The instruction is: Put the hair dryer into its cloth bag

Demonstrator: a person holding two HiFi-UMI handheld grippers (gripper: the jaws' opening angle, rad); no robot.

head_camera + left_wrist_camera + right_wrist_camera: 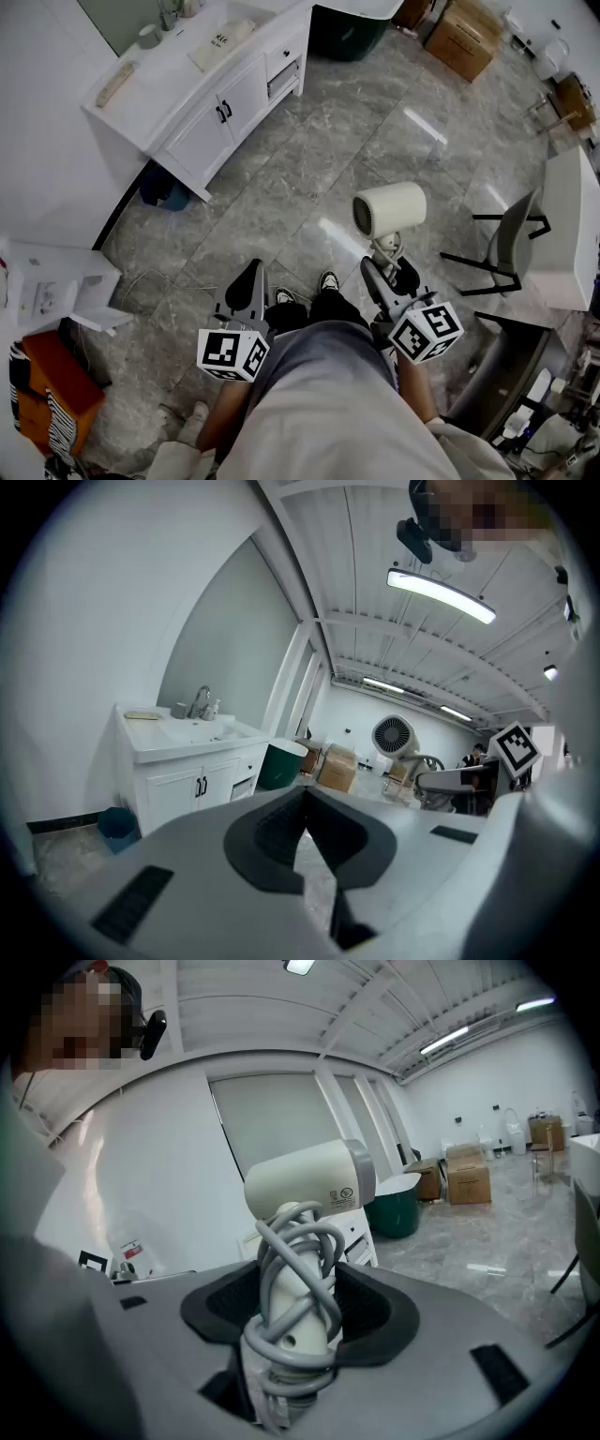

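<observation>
A cream hair dryer (389,211) stands upright in the air in front of me, its grey cord wound around the handle (292,1288). My right gripper (386,272) is shut on that handle, and the barrel (309,1185) rises above the jaws. In the left gripper view the hair dryer (394,735) shows off to the right. My left gripper (251,281) hangs beside it at the left, shut with nothing between its jaws. No cloth bag shows in any view.
A white vanity cabinet (216,94) with a sink stands at the upper left, with a blue bin (164,192) beside it. A dark green bin (347,33) and cardboard boxes (464,37) lie further off. A chair (511,244) and a white table (572,234) stand at the right.
</observation>
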